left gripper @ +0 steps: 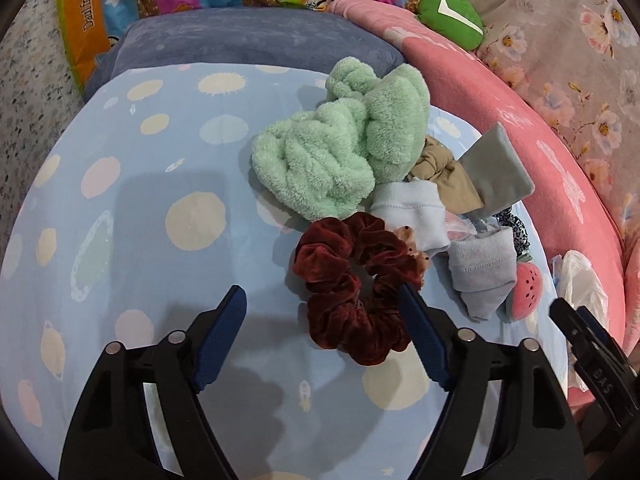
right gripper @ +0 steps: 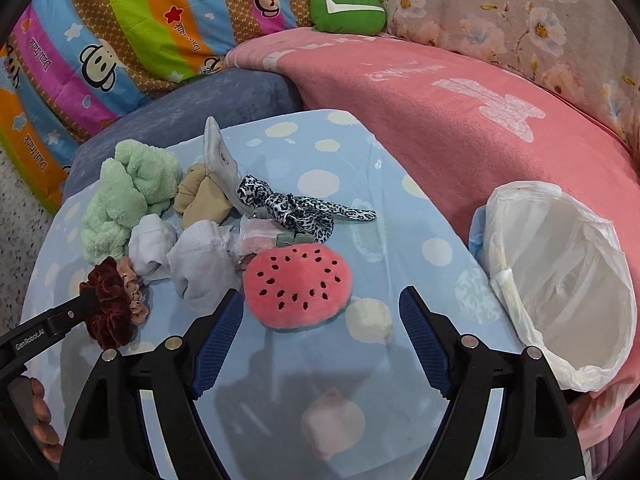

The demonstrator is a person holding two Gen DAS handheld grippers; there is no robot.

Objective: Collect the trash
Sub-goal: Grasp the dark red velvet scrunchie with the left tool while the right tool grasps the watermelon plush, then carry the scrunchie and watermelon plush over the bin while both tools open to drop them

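While its jaws stand wide apart, the left gripper has the dark red velvet scrunchie just ahead between its fingertips. Spread just as wide, the right gripper faces the watermelon plush, white plastic bag to its right.

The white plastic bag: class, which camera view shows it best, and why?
The right wrist view. There the white plastic bag lies open on the pink blanket, its mouth and inside showing whole. The left wrist view catches only a crumpled edge of it at the frame's right, partly behind the right gripper.
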